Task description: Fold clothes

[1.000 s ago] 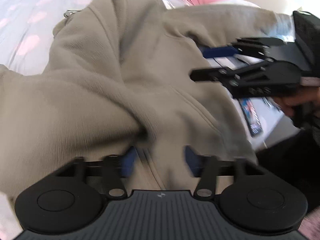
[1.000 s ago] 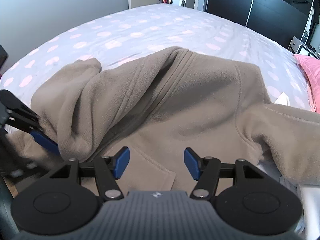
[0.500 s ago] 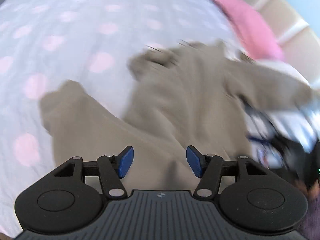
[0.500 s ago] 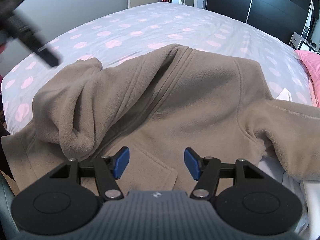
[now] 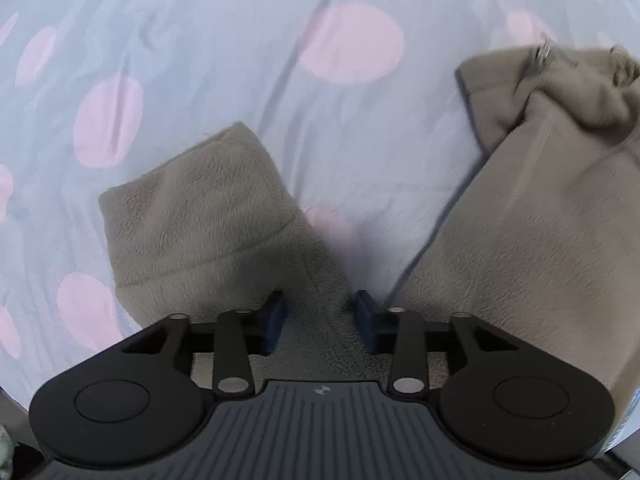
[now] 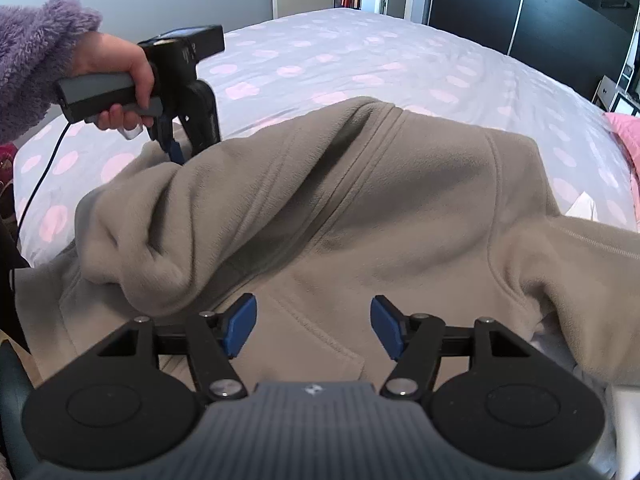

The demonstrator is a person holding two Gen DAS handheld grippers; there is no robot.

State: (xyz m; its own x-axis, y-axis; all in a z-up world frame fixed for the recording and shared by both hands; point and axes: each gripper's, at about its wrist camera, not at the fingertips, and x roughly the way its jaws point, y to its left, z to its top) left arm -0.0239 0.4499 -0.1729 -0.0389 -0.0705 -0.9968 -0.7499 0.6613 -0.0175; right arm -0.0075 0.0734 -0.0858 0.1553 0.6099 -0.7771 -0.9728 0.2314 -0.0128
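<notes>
A tan fleece hoodie (image 6: 392,208) lies spread on a bed (image 6: 360,56) covered in a pale grey sheet with pink dots, its zip running up the middle and one sleeve (image 5: 200,216) folded across the front toward the far-left corner of the hoodie. At that sleeve's cuff end, the left hand-held gripper (image 5: 320,320) points down from above, its jaws closing with a fold of fleece between the blue pads; whether they already press the cloth appears likely but is blurred. A hand (image 6: 116,76) in a fuzzy purple sleeve (image 6: 32,52) holds it. Over the hoodie's near hem and pocket, the right hand-held gripper (image 6: 314,326) hovers with jaws spread wide, gripping nothing.
</notes>
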